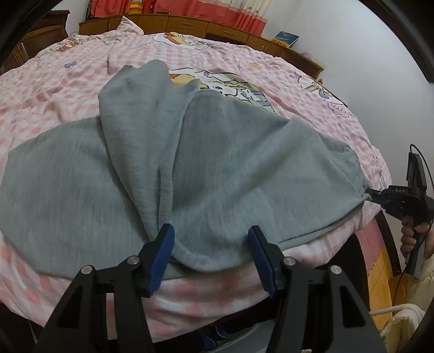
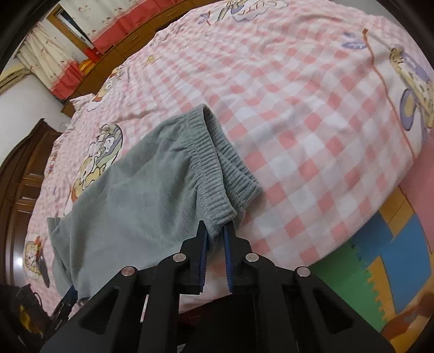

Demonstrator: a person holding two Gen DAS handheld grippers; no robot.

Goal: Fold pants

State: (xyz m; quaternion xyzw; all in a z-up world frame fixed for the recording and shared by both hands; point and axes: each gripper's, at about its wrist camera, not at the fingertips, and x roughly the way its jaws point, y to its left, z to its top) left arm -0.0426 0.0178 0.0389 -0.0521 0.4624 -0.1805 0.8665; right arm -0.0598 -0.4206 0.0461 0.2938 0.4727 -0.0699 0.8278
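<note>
Grey pants (image 1: 217,168) lay spread across a pink checked bed (image 1: 312,89), their near side running along the bed's front edge, as the fold stood at an early stage.

The right gripper (image 2: 216,230) had its jaws nearly closed on the near corner of the ribbed waistband (image 2: 217,160), the cloth pinched between the blue pads. The left gripper (image 1: 211,239) hung with jaws wide apart over the pants' near edge, one pad touching a ridge of bunched fabric, holding nothing.

The pinch looked shallow, taking only the waistband's corner; a firm pull could have slipped the elastic free. The cloth was already rumpled, with one leg lying in a raised fold over the other, and a fold made without smoothing it would likely have locked those creases in. With only one side gripped, any lift risked dragging the pants askew, or off the front edge, where some of the fabric already sagged over the side. The soft quilt could also have been caught by the open left jaws in place of the pants.

Beyond the pants, the bed lay bare toward the wooden headboard (image 1: 190,24), giving ample room to carry the cloth away from the edge. To the right, the bed ended near a foam floor mat (image 2: 393,244), leaving less room on that side.
</note>
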